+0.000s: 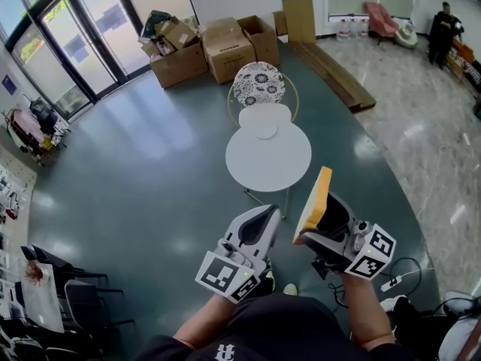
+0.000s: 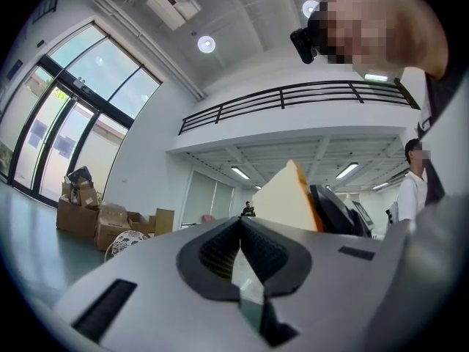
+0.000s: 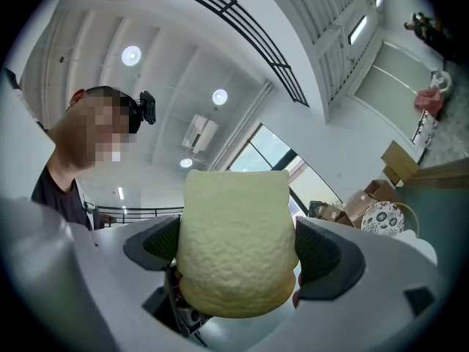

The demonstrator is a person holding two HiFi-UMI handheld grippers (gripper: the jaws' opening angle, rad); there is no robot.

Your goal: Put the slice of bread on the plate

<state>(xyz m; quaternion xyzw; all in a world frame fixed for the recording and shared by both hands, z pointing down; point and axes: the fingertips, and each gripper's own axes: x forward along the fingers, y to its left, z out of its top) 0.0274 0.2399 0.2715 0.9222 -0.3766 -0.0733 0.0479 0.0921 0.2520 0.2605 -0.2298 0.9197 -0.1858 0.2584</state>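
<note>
Right tool (image 3: 239,248) clamps bread slice (image 3: 234,222); head view shows plate (image 1: 264,131).

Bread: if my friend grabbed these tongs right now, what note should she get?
Right tongs: shut on the bread, held upright in the air, short of the table.
Left tongs: shut, empty.
Plate: looks like the small white disc at the table's far edge, nothing on it.
Done: bread is in the grip.
Left: carry it over the plate, lay it down, open up.
</note>
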